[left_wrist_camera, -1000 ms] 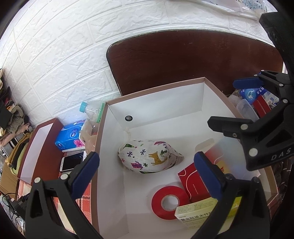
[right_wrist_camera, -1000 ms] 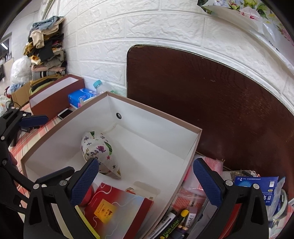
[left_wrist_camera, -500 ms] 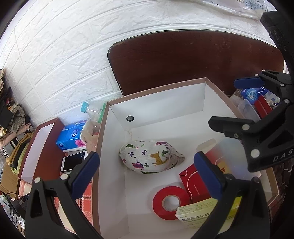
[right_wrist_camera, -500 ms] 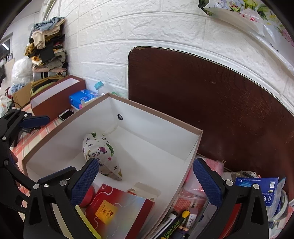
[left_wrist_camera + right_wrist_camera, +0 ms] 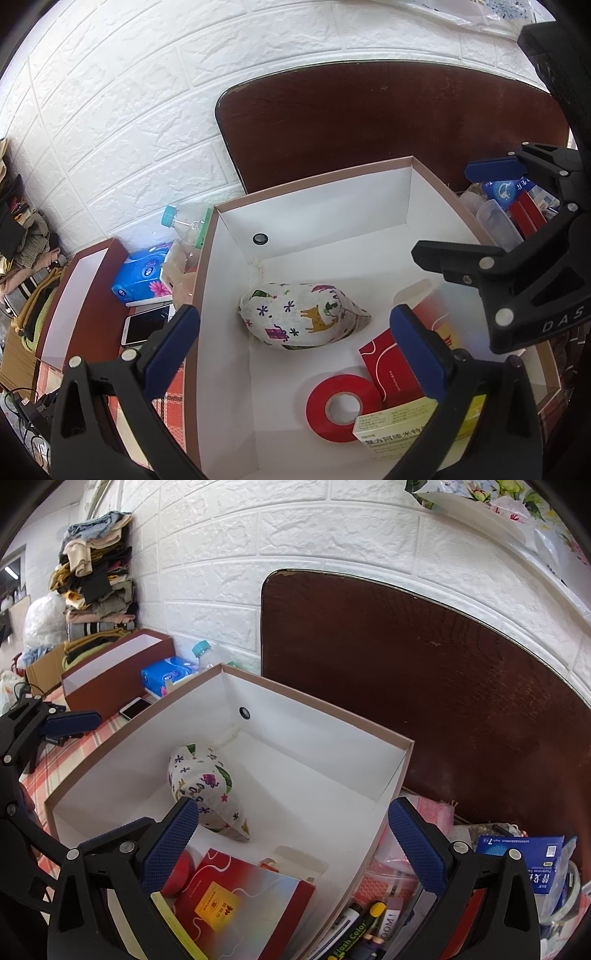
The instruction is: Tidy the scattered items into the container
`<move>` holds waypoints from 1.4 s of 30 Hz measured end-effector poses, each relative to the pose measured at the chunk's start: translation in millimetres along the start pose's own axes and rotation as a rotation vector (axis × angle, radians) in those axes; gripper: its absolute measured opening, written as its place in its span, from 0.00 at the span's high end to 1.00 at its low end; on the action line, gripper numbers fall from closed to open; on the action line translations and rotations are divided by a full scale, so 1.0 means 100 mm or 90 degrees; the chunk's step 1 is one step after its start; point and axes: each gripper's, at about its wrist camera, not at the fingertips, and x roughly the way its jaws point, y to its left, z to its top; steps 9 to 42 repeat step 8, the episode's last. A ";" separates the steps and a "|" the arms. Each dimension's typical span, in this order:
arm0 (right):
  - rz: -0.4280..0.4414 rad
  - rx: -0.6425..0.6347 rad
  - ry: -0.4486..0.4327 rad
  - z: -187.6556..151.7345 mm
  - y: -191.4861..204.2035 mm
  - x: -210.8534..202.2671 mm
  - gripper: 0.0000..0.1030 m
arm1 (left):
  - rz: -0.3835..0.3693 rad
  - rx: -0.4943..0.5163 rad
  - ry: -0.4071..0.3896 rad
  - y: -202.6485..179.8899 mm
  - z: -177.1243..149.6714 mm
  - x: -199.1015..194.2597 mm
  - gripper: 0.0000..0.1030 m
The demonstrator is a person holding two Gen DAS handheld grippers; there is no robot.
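Note:
A white-lined cardboard box (image 5: pixel 314 184) (image 5: pixel 317 705) holds a patterned cloth pouch (image 5: pixel 303 320) (image 5: pixel 207 790), a red tape roll (image 5: pixel 341 406), a red booklet (image 5: pixel 388 369) (image 5: pixel 240 897) and a yellow medicine box (image 5: pixel 402 424). My left gripper (image 5: pixel 295 347) hovers open over the box's near left side with nothing between its fingers. My right gripper (image 5: pixel 291 845) is open above the box's right front part, also empty. The right gripper's body shows at the right edge of the left wrist view.
Left of the box lie a phone (image 5: pixel 146 325) (image 5: pixel 135 708), a blue tissue pack (image 5: pixel 142 271) (image 5: pixel 166 674), a plastic bottle (image 5: pixel 177 225) and a brown tray (image 5: pixel 114 668). Markers (image 5: pixel 358 926) and a blue packet (image 5: pixel 535 864) lie right of it. A brown board (image 5: pixel 424 686) leans on the white brick wall.
Both views have drifted slightly, the box sitting a little further right and lower in frame. Both grippers stay open and the box's contents have not moved.

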 end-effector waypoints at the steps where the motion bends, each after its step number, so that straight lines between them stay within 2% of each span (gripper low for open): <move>1: 0.001 0.000 0.000 0.00 0.00 0.00 0.00 | -0.001 0.000 0.000 0.00 0.00 0.00 0.00; 42: -0.001 -0.003 0.003 0.01 0.02 0.01 0.00 | 0.002 0.000 0.006 0.01 0.00 0.03 0.00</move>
